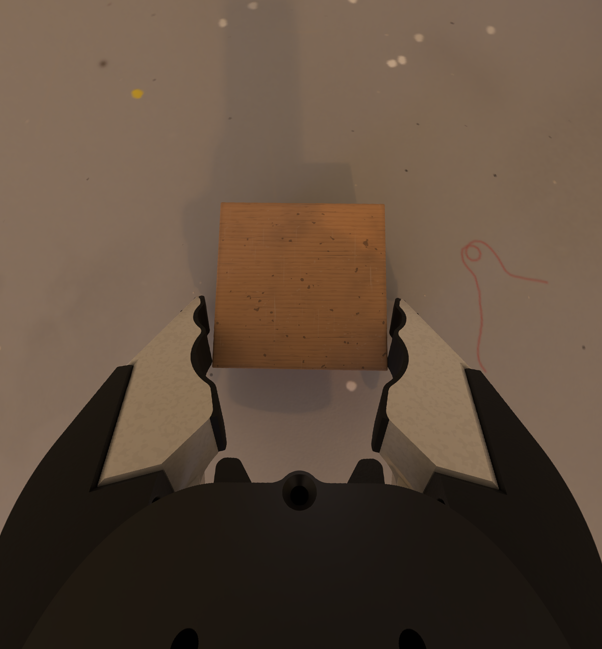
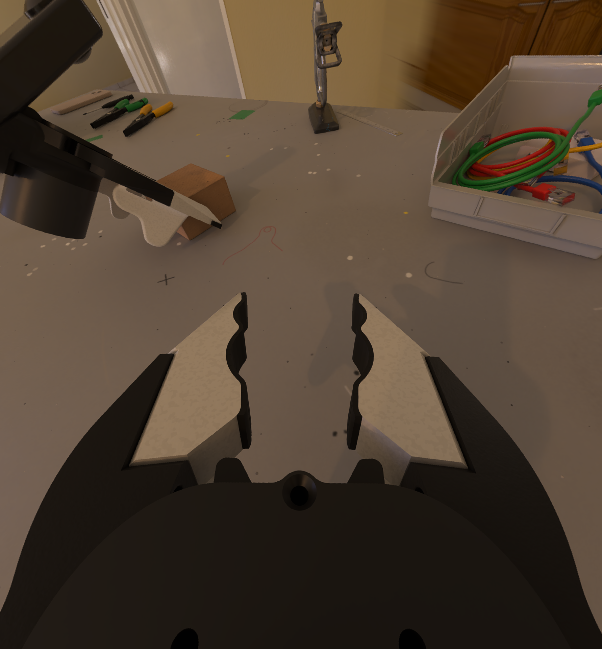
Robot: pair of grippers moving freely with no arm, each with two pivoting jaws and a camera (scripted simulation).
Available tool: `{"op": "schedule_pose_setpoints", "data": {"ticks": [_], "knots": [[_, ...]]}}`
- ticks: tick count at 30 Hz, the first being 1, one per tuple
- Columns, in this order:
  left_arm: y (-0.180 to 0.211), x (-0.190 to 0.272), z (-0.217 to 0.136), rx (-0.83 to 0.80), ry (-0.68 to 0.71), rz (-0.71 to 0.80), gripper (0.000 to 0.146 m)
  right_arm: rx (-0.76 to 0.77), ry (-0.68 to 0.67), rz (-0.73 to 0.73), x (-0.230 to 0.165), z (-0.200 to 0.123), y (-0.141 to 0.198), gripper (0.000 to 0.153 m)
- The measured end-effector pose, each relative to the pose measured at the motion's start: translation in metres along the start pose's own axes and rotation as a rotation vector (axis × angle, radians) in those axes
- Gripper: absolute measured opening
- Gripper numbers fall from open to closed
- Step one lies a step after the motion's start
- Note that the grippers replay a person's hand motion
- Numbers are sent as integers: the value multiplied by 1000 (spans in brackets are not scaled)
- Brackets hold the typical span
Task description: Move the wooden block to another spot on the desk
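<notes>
Left gripper (image 1: 299,330) clamps the wooden block (image 1: 299,286); right gripper (image 2: 299,298) gapes empty; white bin (image 2: 496,214) holds coiled cables (image 2: 510,158).

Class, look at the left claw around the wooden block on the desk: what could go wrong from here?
1. The left claw reaches only the near half of the wooden block, so the block might pivot or slip when lifted.
2. From the right wrist view, the block's near end looks raised off the desk; letting go now could make it drop and shift.
3. Carried far right, it could bump the white bin of cables.
</notes>
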State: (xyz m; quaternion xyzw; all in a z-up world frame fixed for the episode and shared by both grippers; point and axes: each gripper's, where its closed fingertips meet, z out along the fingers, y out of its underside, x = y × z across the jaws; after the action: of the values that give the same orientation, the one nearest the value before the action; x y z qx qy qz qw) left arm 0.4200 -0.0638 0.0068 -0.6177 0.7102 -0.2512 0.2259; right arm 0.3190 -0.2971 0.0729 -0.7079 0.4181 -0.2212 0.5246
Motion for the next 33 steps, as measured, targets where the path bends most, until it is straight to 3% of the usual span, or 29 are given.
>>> {"op": "schedule_pose_setpoints", "data": {"ticks": [8, 13, 21, 27, 33], "knots": [[8, 6, -8, -13, 207, 224, 104, 4, 6, -6, 0, -1, -2, 60], [19, 17, -30, -34, 467, 390, 104, 4, 9, -13, -1, -2, -3, 60], [41, 28, -41, -103, 630, 635, 104, 1, 17, -36, -5, -1, -4, 60], [49, 26, -43, -117, 643, 798, 107, 3, 19, -49, -8, -2, -7, 60], [56, 20, -57, -69, 565, 783, 129, 4, 26, -55, -7, -4, -8, 60]]}}
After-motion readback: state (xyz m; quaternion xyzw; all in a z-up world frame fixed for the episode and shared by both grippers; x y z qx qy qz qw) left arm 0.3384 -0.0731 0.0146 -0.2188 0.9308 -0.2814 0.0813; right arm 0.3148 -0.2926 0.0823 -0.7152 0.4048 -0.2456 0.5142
